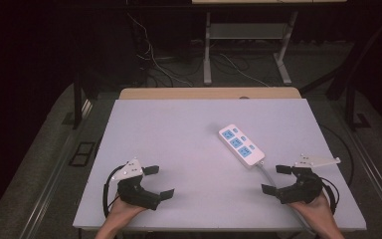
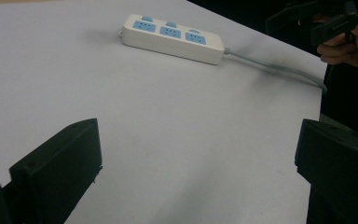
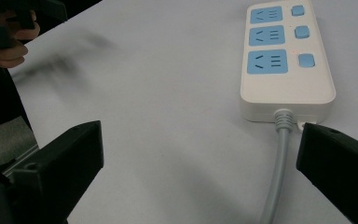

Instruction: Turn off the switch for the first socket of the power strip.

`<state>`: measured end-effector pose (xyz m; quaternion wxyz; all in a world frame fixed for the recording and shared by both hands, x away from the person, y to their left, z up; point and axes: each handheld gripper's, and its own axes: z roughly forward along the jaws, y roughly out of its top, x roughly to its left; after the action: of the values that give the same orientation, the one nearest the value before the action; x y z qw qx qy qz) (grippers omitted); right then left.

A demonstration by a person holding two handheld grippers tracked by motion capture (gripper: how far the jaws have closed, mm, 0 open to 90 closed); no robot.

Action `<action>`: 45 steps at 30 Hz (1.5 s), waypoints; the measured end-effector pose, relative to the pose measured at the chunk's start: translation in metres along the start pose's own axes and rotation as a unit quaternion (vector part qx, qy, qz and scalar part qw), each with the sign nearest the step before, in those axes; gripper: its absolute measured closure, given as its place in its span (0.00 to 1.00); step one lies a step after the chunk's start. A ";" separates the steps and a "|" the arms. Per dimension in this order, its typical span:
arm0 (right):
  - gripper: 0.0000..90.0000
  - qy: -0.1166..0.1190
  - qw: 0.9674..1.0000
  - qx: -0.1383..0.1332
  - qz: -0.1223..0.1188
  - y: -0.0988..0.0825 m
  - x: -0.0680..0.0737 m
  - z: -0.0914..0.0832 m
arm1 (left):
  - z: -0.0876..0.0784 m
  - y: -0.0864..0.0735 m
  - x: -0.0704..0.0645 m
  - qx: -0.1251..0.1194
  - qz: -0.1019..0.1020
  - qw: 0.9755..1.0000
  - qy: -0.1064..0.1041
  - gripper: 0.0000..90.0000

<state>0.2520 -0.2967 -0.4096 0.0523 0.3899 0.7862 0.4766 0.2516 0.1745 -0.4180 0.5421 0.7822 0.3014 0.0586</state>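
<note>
both pairs of jaws gape wide, holding nothing: left gripper point(image 1: 158, 182) and right gripper point(image 1: 276, 179) rest near the table point(image 1: 179, 129) front edge. between them, nearer the right gripper, lies a white power strip point(image 1: 241, 145); no lettering is readable. the right gripper view shows its grey cable point(image 3: 277, 172) and three blue switches point(image 3: 301, 32).

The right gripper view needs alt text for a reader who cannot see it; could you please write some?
A white power strip with three blue sockets lies on a pale table, its grey cable running toward the camera. The right claw is open, one jaw on each side.
</note>
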 end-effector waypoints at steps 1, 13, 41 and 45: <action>0.00 -0.001 1.000 0.001 0.001 0.000 0.001 0.000 | 0.000 0.000 0.000 0.000 -0.001 1.000 0.001 0.00; 0.00 0.008 1.000 0.018 -0.005 0.010 0.001 0.000 | 0.001 -0.002 0.001 0.005 -0.002 1.000 0.002 0.00; 0.00 0.016 0.998 0.054 -0.020 0.047 -0.011 0.004 | 0.001 -0.002 0.001 0.007 -0.004 1.000 0.000 0.00; 0.00 0.014 0.998 0.057 -0.024 0.055 -0.013 0.003 | 0.001 -0.002 0.001 0.006 -0.004 1.000 -0.001 0.00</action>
<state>0.2933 -0.2898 -0.3710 0.0307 0.3662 0.8220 0.4351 0.2522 0.1747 -0.4209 0.5377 0.7844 0.3045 0.0540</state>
